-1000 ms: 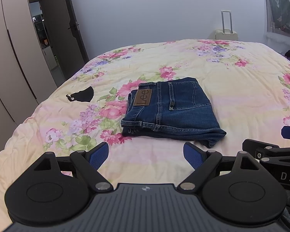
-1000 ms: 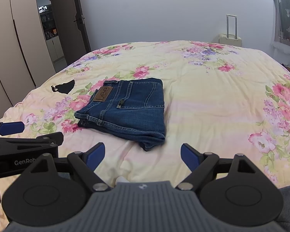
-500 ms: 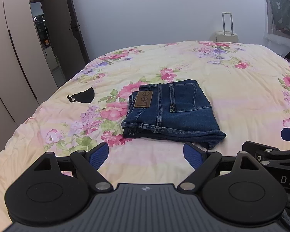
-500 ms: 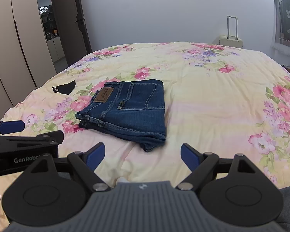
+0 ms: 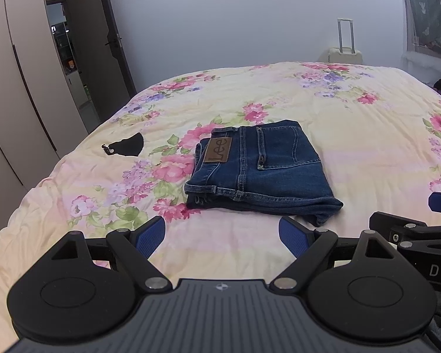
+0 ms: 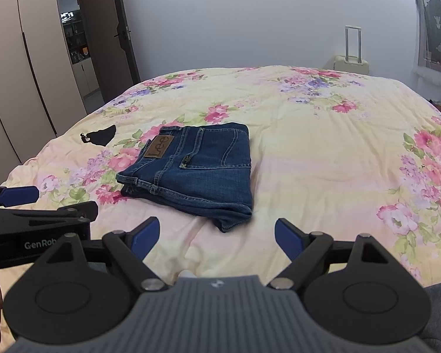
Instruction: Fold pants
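Observation:
Dark blue jeans (image 5: 258,173) lie folded into a compact stack on the floral bedspread (image 5: 352,135), with a brown Lee patch on top; they also show in the right wrist view (image 6: 197,173). My left gripper (image 5: 222,236) is open and empty, held above the bed just short of the jeans' near edge. My right gripper (image 6: 217,235) is open and empty, also just short of the jeans' near corner. Each gripper shows at the edge of the other's view.
A small black cloth item (image 5: 126,148) lies on the bed left of the jeans. A cream suitcase (image 5: 345,54) stands behind the bed. Wardrobe doors (image 5: 11,88) and an open doorway are on the left. A curtain (image 5: 426,17) hangs at right.
Both grippers have drawn back and tilted slightly, so the jeans sit a little lower in the views. The jeans have not moved. Both grippers stay open.

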A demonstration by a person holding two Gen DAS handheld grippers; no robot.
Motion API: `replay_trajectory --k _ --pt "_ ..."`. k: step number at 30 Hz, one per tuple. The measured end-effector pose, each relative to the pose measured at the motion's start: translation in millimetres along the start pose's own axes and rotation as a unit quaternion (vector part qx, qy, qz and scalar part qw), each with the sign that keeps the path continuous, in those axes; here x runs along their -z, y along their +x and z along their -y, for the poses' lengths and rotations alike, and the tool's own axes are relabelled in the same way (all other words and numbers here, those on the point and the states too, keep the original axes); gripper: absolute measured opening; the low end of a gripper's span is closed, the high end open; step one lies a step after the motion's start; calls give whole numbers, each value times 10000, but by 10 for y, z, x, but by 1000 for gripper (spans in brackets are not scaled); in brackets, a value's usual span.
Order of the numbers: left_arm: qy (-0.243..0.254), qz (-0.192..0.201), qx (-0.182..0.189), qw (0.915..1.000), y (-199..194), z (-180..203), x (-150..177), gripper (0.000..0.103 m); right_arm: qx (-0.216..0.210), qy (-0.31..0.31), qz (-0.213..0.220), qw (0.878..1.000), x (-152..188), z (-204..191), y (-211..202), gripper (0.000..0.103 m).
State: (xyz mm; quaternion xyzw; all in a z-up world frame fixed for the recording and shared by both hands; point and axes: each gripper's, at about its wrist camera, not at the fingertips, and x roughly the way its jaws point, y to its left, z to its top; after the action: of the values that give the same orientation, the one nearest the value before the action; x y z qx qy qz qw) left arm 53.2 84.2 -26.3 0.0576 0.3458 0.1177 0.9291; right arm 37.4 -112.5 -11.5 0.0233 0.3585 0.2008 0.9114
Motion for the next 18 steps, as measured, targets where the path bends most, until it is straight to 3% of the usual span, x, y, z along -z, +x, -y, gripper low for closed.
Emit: replay_trajectory --k 18 --pt "37 58 -17 10000 -44 22 -3 102 3 1 32 10000 -12 0 -28 82"
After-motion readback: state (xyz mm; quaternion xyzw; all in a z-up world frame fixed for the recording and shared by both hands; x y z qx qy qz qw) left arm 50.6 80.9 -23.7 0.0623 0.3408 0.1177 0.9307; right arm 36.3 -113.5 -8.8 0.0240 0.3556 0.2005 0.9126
